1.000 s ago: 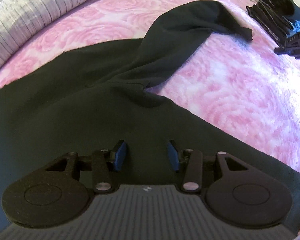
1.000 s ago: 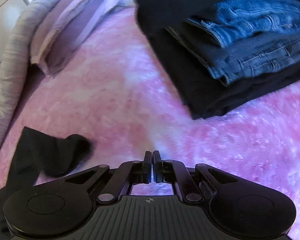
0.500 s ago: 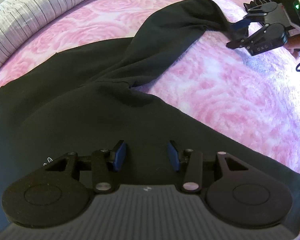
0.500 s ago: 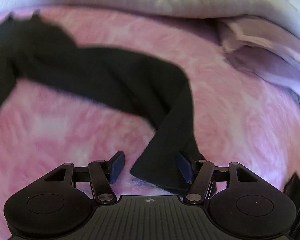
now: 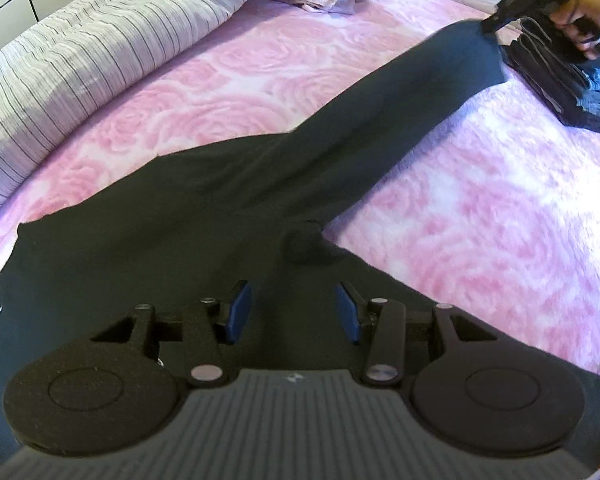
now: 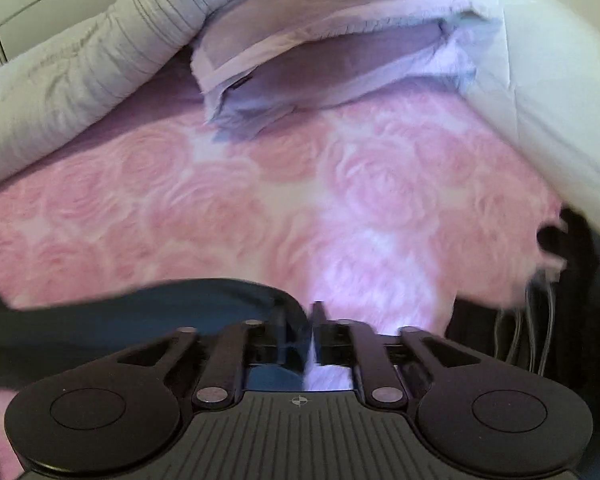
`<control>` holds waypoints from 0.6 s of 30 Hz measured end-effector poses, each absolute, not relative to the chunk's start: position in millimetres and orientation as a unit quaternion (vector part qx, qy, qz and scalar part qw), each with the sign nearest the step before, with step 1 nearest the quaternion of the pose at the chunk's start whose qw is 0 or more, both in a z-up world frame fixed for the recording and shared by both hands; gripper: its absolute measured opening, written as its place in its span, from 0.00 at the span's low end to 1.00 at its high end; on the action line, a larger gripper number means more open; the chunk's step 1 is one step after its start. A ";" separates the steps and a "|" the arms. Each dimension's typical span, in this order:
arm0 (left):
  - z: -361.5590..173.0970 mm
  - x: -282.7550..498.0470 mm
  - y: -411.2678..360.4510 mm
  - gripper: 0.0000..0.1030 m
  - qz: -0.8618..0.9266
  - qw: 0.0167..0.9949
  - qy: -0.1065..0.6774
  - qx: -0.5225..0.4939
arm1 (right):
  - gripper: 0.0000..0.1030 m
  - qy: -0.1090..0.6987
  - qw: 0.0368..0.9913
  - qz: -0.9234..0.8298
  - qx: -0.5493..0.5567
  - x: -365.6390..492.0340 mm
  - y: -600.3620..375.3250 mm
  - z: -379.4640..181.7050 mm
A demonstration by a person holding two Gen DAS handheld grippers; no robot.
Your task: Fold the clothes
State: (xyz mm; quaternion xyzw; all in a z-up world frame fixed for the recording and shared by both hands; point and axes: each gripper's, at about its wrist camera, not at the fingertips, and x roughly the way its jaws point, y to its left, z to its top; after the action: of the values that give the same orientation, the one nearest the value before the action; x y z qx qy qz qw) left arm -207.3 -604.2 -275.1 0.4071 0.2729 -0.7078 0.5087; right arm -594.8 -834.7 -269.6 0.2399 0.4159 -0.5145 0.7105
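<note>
While its blue-padded fingers (image 5: 236, 312) stand spread with nothing between them, the left gripper (image 5: 293, 313) hovers low in the frame over the body of the black garment (image 5: 172, 240). At the upper right of the left wrist view, the right gripper (image 5: 490, 24), in a person's hand (image 5: 592, 20), is clenched on the end of the garment's sleeve (image 5: 420, 96), which stretches diagonally across the pink rose-patterned bedspread (image 5: 480, 208). Just beyond it sits a pile of folded dark clothes (image 5: 568, 84). A striped duvet (image 5: 80, 60) and pillows (image 6: 324, 40) lie along the top.
</note>
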 end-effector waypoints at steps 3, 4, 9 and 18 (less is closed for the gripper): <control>-271.6 -216.3 -603.9 0.40 -0.717 0.504 0.259 0.406 | 0.43 0.411 0.699 -0.543 0.218 -596.3 -826.2 -275.7; -270.4 -219.0 -603.7 0.41 -0.720 0.502 0.254 0.406 | 0.47 0.406 0.697 -0.547 0.222 -598.1 -820.2 -278.0; -273.4 -243.8 -604.3 0.41 -0.739 0.485 0.181 0.430 | 0.48 0.353 0.706 -0.525 0.319 -620.9 -778.2 -294.2; -292.6 -290.8 -617.9 0.41 -0.750 0.440 0.083 0.486 | 0.48 0.211 0.672 -0.529 0.473 -650.3 -796.6 -352.7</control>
State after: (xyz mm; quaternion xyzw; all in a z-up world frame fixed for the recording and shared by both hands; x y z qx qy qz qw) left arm -290.8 -617.9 -292.6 0.4858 0.0826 -0.7504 0.4405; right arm -650.3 -796.6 -352.7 0.4734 0.2110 -0.5288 0.6721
